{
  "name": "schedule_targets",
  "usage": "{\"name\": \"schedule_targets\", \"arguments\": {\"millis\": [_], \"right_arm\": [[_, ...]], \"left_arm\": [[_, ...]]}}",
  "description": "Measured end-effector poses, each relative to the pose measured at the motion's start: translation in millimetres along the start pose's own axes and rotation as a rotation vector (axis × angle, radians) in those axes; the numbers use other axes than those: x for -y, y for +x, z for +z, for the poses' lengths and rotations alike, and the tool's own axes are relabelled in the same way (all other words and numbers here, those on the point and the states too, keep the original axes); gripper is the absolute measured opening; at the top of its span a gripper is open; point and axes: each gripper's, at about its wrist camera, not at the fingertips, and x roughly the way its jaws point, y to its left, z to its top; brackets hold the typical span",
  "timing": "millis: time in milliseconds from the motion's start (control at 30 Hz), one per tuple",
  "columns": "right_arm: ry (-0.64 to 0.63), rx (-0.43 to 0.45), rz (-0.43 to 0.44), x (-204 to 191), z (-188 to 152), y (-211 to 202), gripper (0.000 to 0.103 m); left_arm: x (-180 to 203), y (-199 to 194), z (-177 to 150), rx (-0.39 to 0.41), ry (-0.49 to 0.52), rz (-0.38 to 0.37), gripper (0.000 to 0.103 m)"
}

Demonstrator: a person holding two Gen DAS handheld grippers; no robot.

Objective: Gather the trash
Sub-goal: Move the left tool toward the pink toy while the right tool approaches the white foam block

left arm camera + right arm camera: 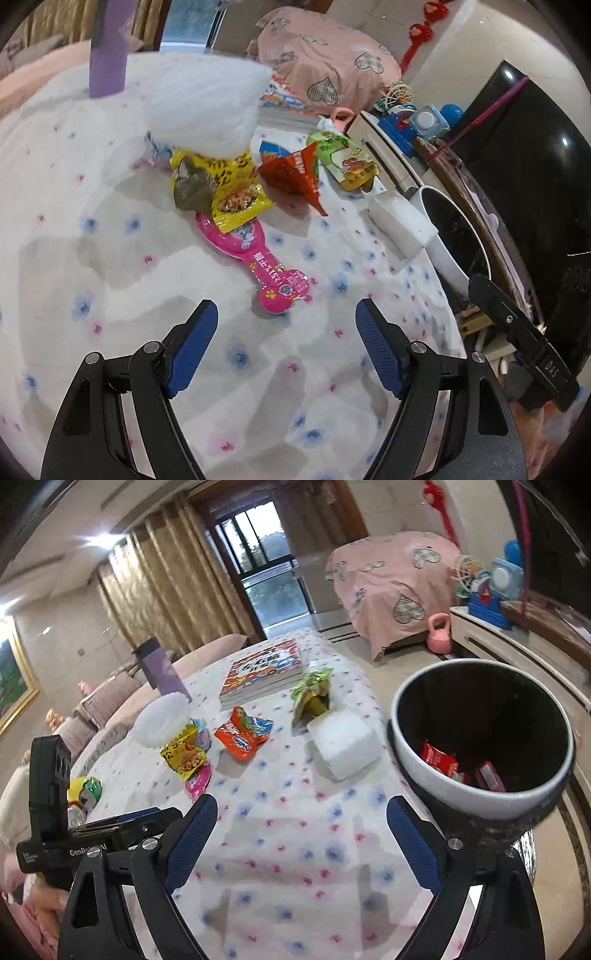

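Note:
Snack wrappers lie on the flowered tablecloth (110,221): a pink spoon-shaped pack (258,266), a yellow wrapper (229,188), an orange wrapper (295,173) and a green pouch (343,155). My left gripper (286,314) is open and empty, just short of the pink pack. My right gripper (301,812) is open and empty over the cloth (295,830), left of the white bin (480,797), which holds red wrappers (441,762). The right wrist view also shows the yellow wrapper (183,757), orange wrapper (242,734), green pouch (312,694) and pink pack (197,781).
A white foam block (345,744) lies next to the bin. A white fluffy thing (207,99), a purple cup (107,55) and books (264,674) are on the table. A crushed can (86,792) sits near the left gripper's body (48,805).

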Motion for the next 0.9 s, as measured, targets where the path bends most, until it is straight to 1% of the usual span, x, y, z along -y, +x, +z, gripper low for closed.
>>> {"name": "schedule_targets", "arguments": {"millis": [233, 400, 567, 633, 733, 767, 800, 833, 867, 900], "right_arm": [[-0.078, -0.014, -0.011, -3, 15, 23, 0.094], [-0.106, -0.038, -0.019, 0, 29, 42, 0.094], [-0.165, -0.052, -0.042, 1, 44, 59, 0.094], [-0.176, -0.073, -0.051, 3, 48, 68, 0.094], [-0.214, -0.139, -0.065, 4, 52, 89, 0.09], [-0.234, -0.16, -0.075, 3, 52, 95, 0.084], [-0.255, -0.178, -0.088, 1, 50, 101, 0.077], [-0.278, -0.203, -0.105, 0, 48, 107, 0.074], [-0.297, -0.225, -0.129, -1, 46, 113, 0.068], [-0.307, -0.236, -0.15, -1, 43, 117, 0.056]], "left_arm": [[2, 19, 13, -0.033, -0.023, 0.032, 0.079], [7, 28, 18, -0.043, -0.011, 0.062, 0.079], [10, 35, 22, -0.037, 0.019, 0.104, 0.079], [13, 37, 23, -0.03, 0.039, 0.124, 0.076], [15, 39, 22, -0.015, 0.083, 0.167, 0.059], [16, 40, 22, -0.012, 0.097, 0.177, 0.046], [16, 41, 22, -0.009, 0.116, 0.189, 0.039], [15, 41, 22, -0.007, 0.124, 0.186, 0.039], [14, 40, 22, -0.004, 0.125, 0.176, 0.035], [11, 38, 21, -0.002, 0.123, 0.168, 0.034]]}}
